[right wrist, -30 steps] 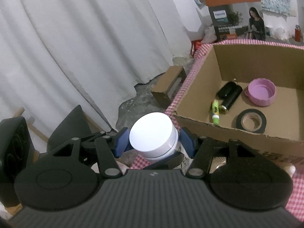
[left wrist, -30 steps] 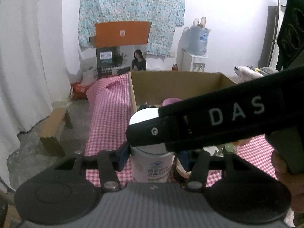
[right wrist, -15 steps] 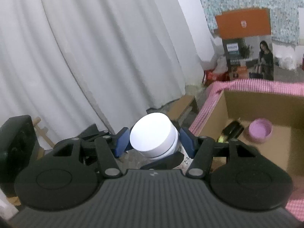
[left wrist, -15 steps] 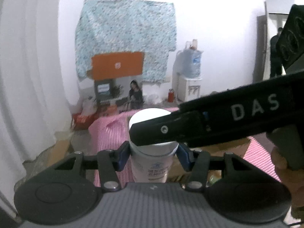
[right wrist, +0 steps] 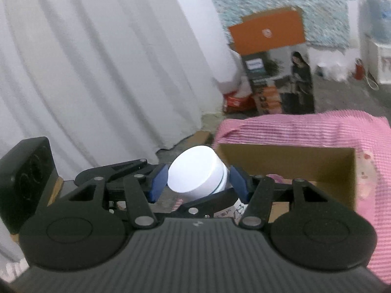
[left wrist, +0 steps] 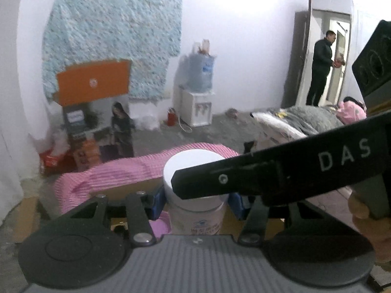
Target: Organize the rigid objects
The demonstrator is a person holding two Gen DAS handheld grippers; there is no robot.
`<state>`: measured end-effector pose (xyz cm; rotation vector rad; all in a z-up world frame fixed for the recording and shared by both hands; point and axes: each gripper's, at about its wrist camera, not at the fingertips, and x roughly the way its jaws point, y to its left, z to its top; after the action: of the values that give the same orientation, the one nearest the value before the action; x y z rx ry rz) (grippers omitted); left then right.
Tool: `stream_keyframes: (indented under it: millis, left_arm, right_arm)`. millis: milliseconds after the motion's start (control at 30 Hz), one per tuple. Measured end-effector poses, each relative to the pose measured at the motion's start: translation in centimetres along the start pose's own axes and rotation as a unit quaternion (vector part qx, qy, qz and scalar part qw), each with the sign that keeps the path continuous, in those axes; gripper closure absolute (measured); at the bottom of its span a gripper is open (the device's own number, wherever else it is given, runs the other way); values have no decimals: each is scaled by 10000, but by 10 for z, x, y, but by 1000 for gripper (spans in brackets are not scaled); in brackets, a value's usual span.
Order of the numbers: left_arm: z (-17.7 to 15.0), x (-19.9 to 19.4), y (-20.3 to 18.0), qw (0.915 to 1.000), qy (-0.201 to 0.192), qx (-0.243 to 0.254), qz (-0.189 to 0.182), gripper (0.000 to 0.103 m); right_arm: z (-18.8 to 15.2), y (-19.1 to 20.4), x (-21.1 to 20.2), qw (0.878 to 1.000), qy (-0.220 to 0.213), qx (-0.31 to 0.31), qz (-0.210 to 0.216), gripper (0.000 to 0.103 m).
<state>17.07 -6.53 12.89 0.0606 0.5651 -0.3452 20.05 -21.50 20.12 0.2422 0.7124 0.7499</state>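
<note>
White-capped jar (right wrist: 199, 177): one item, pinched at once by the left hand-held gripper (left wrist: 195, 201) and the right hand-held gripper (right wrist: 199, 183), blue pads against its cap and body; right jaws have just closed a little further on it. Position: raised and carried up off the pink-checked surface (right wrist: 317, 129), now at the near rim of the cardboard box (right wrist: 281, 157), where a second ago it sat lower. Judged status: lift done, placing into box pending
</note>
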Motion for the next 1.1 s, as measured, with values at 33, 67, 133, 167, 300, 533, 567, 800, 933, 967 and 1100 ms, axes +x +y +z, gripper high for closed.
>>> stream_keyframes:
  millis: [33, 67, 133, 167, 300, 533, 567, 800, 933, 967, 1100]
  left_arm:
    - [2, 11, 0, 10000, 82, -6, -34, 49]
    - [4, 24, 1, 9998, 170, -24, -67, 49]
    - [7, 50, 3, 9991, 383, -85, -144, 49]
    - [7, 60, 5, 9987, 472, -124, -164, 49]
    - [9, 108, 11, 9959, 867, -195, -182, 49]
    - [11, 175, 30, 9888, 1385, -499, -223, 49]
    - [12, 181, 30, 9880, 1433, -539, -223, 49]
    - [4, 208, 36, 9819, 1757, -680, -214, 49]
    - [3, 215, 37, 9807, 1824, -666, -218, 49]
    - [3, 215, 37, 9804, 1836, -681, -218, 49]
    - [3, 217, 35, 9800, 1871, -651, -201, 47]
  right_arm:
    - [2, -11, 2, 9999, 41, 91, -32, 47]
    - [4, -23, 6, 9998, 87, 171, -62, 47]
    - [9, -49, 15, 9992, 192, 325, -115, 47]
    - [8, -58, 20, 9988, 244, 394, -137, 47]
    - [13, -101, 50, 9967, 491, 624, -190, 47]
    - [22, -154, 104, 9930, 840, 759, -339, 48]
    - [24, -160, 114, 9924, 886, 771, -371, 48]
    - [21, -185, 150, 9895, 1138, 774, -451, 48]
    - [18, -189, 159, 9891, 1194, 766, -408, 47]
    - [17, -189, 161, 9892, 1186, 757, -408, 47]
    - [18, -190, 163, 9891, 1199, 721, -461, 46]
